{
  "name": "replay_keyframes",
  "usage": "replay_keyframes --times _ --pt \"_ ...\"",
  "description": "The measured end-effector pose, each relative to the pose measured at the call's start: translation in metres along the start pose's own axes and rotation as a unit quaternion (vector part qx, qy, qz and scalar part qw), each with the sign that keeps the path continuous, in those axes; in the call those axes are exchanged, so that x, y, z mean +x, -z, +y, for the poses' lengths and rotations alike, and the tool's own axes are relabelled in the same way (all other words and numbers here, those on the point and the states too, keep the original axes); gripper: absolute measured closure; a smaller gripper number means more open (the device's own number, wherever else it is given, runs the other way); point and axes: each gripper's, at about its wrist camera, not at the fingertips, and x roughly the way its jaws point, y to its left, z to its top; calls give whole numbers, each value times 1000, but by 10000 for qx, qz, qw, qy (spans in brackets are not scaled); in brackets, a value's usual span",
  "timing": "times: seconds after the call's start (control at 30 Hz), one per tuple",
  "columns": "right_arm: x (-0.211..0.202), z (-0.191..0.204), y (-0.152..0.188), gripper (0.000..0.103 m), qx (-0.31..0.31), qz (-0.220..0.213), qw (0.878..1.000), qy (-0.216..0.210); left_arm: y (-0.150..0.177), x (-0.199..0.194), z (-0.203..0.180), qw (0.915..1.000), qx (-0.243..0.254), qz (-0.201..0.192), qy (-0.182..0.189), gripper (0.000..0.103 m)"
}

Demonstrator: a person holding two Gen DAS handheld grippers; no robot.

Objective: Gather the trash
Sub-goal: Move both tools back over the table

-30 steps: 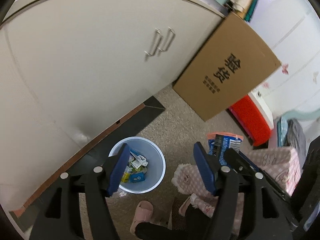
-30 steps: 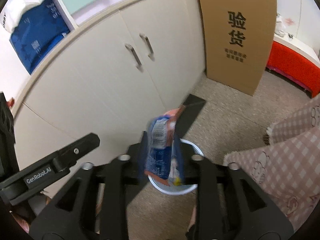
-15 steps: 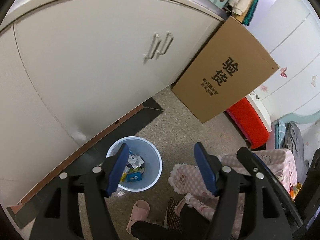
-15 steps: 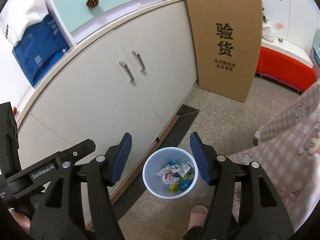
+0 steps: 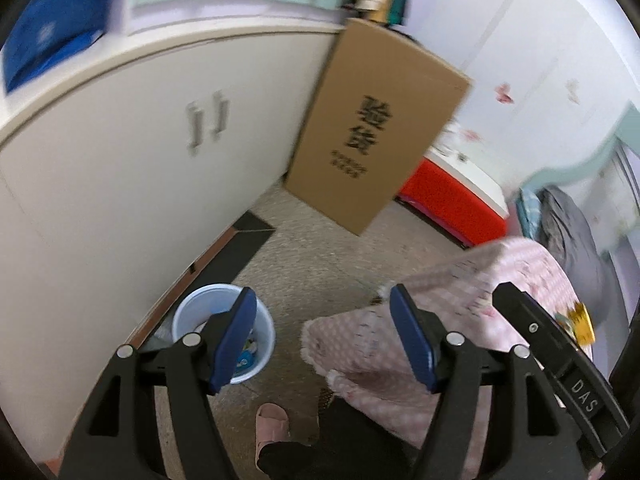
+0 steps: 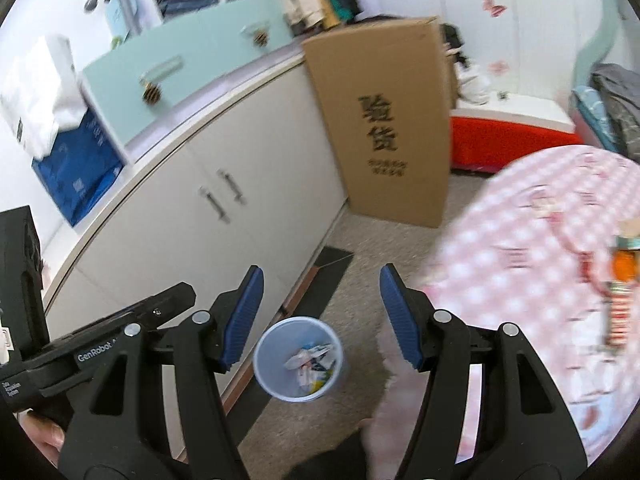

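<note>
A pale blue waste bin [image 6: 276, 340] stands on the floor by the cabinet, with several crumpled wrappers [image 6: 310, 362] inside. My right gripper [image 6: 320, 276] hangs open high above it, with nothing between its blue pads. My left gripper [image 5: 320, 296] is also open and empty, and its left finger covers part of the bin [image 5: 188, 316]. To the right is a table under a pink chequered cloth [image 6: 520, 260]. Blurred colourful packets [image 6: 624, 272] lie on it, and a yellow packet [image 5: 582, 322] shows in the left wrist view.
A cream cabinet [image 5: 140, 160] with two door handles runs along the left. A tall cardboard box [image 6: 384, 128] leans at its end, with a red chest [image 5: 448, 200] behind. A person's pink slipper [image 5: 272, 424] and dark trouser leg stand between bin and table.
A second ago my right gripper held a blue snack packet over the bin, then it let go. Both grippers have since risen and swung right towards the pink table.
</note>
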Motion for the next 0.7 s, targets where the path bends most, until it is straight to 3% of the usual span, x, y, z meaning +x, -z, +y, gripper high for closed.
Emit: replay_keyframes --times 0.27,0.5,0.7 --pt "-75 -100 4 43 560 -537 9958 481 21 -5 -115 9956 887 43 305 33" --pt "-116 -186 18 43 1098 -744 9857 1038 54 17 -220 9817 1661 476 803 32" --pt "-134 -238 35 43 1541 -764 9774 1229 83 43 -279 9701 2008 872 1050 32"
